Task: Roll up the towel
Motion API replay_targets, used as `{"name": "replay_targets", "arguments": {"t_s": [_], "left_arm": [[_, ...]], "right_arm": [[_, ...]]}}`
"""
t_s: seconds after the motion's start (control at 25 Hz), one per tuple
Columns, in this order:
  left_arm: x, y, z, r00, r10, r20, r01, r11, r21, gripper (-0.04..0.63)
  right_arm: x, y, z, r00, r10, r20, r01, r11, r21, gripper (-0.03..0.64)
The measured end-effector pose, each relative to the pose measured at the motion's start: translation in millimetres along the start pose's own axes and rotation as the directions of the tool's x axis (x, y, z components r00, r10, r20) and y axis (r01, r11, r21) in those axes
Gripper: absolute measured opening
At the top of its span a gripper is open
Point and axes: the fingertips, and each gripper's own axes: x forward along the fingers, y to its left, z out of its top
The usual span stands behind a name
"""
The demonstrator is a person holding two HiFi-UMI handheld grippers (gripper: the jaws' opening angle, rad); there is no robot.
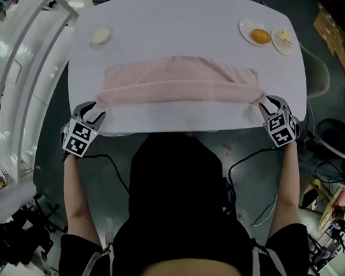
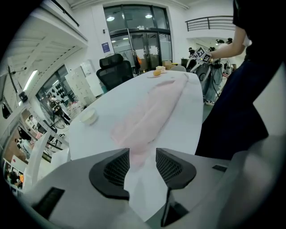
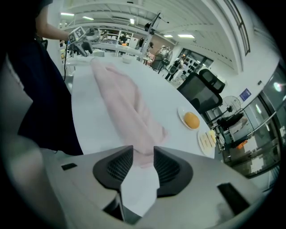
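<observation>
A pale pink cloth towel (image 1: 181,83) is seen lying lengthwise across the middle of a white oval table (image 1: 167,24), stretched from one side towards the other. Its near long edge is gathered into a thick band that lies over the flat part behind it, so a first turn of the roll is judged to be under way. The far strip of the towel is spread flat on the table, and no tight cylinder is formed yet; most of the rolling is judged to be left.

The left gripper (image 1: 96,108) is placed at the left end of that near band and the right gripper (image 1: 266,103) at the right end, both at the table's near edge. In the left gripper view the towel's end is seen between the two dark ribbed pads, and the jaws are judged to be clamped on it, though rather wide. In the right gripper view the cloth fills the gap between the pads, so that claw is clamped on the towel's right end as well.

A small round white dish (image 1: 100,34) is set well apart at the far left of the table, and a white plate with an orange round food item (image 1: 260,35) and a second white plate (image 1: 283,39) just beside it are set at the far right, clear of the towel
</observation>
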Motion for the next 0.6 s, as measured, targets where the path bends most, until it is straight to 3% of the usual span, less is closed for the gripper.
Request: {"name": "replay_targets", "arguments": {"t_s": [0.36, 0.6], "left_arm": [[28, -28, -10, 0.998, -0.027, -0.064, 0.032, 0.997, 0.065, 0.19], [42, -25, -16, 0.994, 0.005, -0.109, 0.005, 0.996, 0.094, 0.19]], "right_arm": [[15, 44, -8, 0.998, 0.031, -0.047, -0.033, 0.999, -0.043, 0.155], [29, 41, -22, 0.997, 0.005, -0.083, -0.01, 0.998, -0.064, 0.155]]}}
